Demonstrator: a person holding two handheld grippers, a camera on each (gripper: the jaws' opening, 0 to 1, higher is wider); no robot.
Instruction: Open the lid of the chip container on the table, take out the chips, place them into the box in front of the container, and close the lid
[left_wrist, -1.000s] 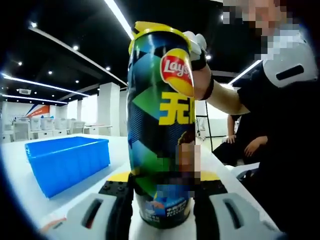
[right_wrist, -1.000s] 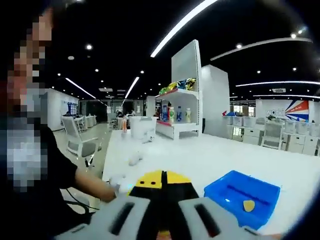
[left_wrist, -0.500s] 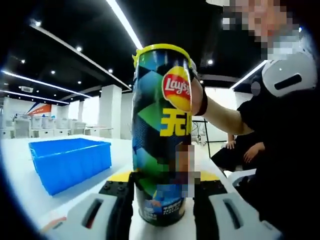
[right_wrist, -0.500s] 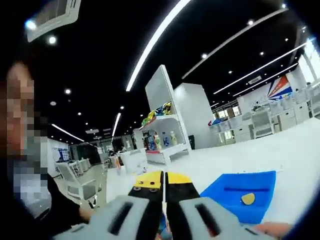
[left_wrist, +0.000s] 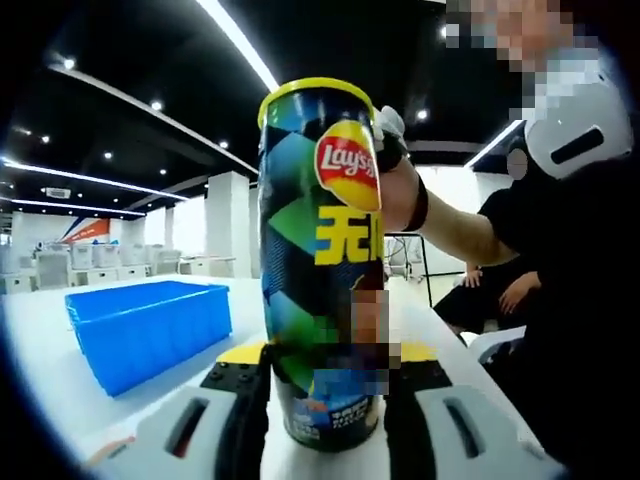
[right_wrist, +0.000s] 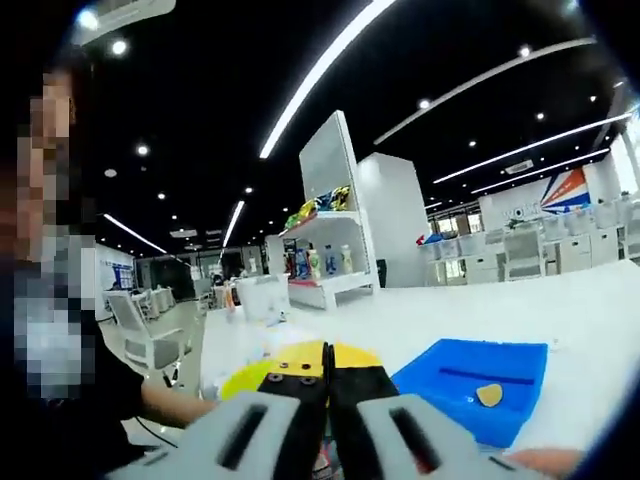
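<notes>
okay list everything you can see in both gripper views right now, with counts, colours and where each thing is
Can: one, dark with green, blue and yellow pattern and a yellow top rim, upright on the table between the left tool's jaws.
Lid: one, yellow, seen just behind the right tool's jaws.
Box: one, blue, on the table beyond the can.
Chip: one, yellow, inside the box.
Table: one, white.
Shelf: one, white, with bottles and bags, at the table's far end.
Chair: one, white, beside the table.
Left tool: grey with black jaws, closed on the can.
Right tool: grey with black jaws, pressed together.
</notes>
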